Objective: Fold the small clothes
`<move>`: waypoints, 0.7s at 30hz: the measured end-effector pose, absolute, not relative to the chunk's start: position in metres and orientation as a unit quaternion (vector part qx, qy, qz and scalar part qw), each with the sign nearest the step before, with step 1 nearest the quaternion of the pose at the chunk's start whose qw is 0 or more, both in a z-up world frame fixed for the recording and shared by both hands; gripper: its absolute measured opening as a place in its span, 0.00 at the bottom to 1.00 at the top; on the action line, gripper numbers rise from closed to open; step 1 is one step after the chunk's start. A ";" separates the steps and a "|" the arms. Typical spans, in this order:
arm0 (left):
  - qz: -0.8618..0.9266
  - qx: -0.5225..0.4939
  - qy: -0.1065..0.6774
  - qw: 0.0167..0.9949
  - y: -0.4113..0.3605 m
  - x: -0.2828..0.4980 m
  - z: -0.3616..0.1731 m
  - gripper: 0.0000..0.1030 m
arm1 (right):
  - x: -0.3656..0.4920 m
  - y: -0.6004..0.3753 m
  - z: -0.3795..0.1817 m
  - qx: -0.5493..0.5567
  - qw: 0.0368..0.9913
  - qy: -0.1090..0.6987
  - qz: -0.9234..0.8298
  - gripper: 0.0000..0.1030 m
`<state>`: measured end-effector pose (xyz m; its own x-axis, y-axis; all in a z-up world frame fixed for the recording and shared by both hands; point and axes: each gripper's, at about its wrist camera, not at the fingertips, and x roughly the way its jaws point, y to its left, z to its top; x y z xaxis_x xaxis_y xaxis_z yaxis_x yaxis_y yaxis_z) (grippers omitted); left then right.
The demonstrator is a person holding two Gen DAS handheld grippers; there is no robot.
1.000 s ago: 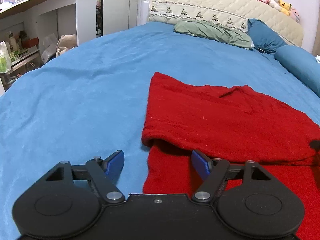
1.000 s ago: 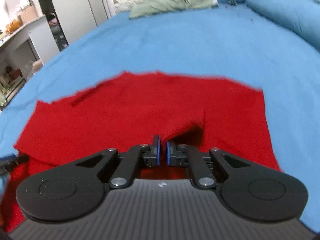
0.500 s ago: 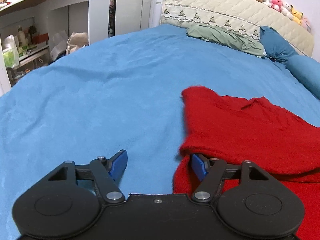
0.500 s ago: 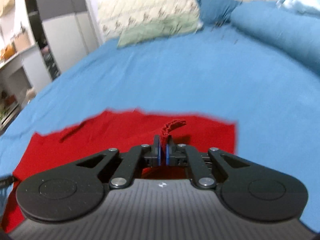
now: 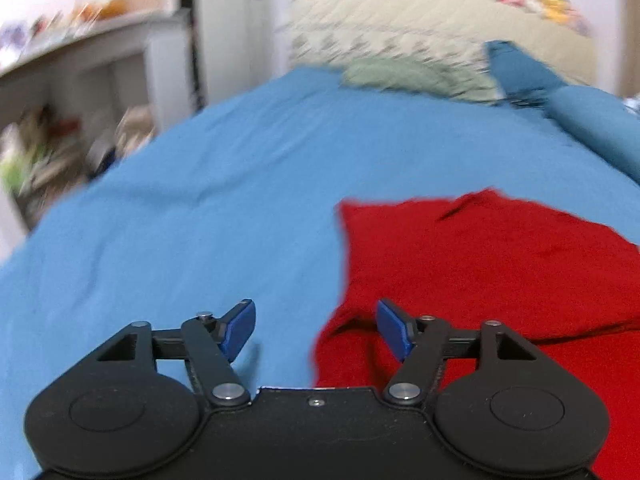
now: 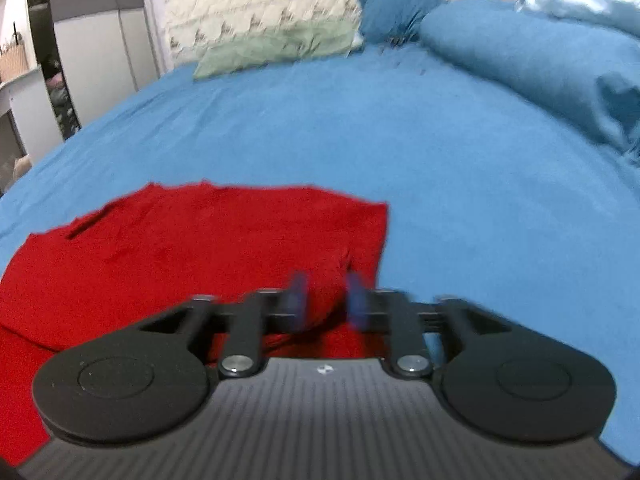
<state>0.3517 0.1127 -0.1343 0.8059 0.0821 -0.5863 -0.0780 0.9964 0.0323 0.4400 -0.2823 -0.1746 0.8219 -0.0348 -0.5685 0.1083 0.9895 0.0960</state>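
A red garment [image 5: 480,264] lies folded over itself on the blue bedsheet [image 5: 200,220]. In the left wrist view my left gripper [image 5: 316,330] is open and empty, at the garment's near left edge; its right fingertip [image 5: 394,328] is over the red cloth. In the right wrist view the garment [image 6: 192,248] lies flat ahead and to the left. My right gripper [image 6: 326,300] is blurred, its fingers parted, just above the garment's right near corner, holding nothing.
A green pillow [image 6: 276,50], blue pillows [image 6: 520,60] and a quilted headboard [image 5: 400,36] are at the far end of the bed. A white shelf unit [image 5: 80,80] stands to the left of the bed.
My right gripper has let go of the red cloth and opened; the lifted fold has dropped flat. My left gripper has shifted left and back, still open.
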 end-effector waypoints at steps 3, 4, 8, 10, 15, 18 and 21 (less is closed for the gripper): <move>-0.009 0.006 0.293 0.956 0.092 0.360 -0.127 0.78 | 0.422 -0.274 -0.159 0.052 0.966 0.252 -0.019 0.84; -0.022 0.004 0.296 0.955 0.086 0.365 -0.130 0.78 | 0.426 -0.269 -0.157 0.044 0.966 0.253 -0.005 0.84; -0.044 0.004 0.326 0.944 0.072 0.384 -0.152 0.78 | 0.442 -0.253 -0.169 0.028 0.960 0.278 0.028 0.84; -0.045 -0.004 0.343 0.938 0.072 0.386 -0.163 0.78 | 0.452 -0.250 -0.179 0.027 0.956 0.290 0.024 0.84; -0.048 -0.008 0.351 0.935 0.076 0.386 -0.171 0.78 | 0.461 -0.256 -0.207 0.041 0.948 0.316 0.009 0.84; -0.047 -0.004 0.352 0.935 0.073 0.385 -0.171 0.78 | 0.459 -0.256 -0.210 0.039 0.948 0.314 0.009 0.84; -0.044 0.003 0.354 0.934 0.071 0.385 -0.169 0.78 | 0.459 -0.257 -0.209 0.042 0.947 0.319 0.008 0.84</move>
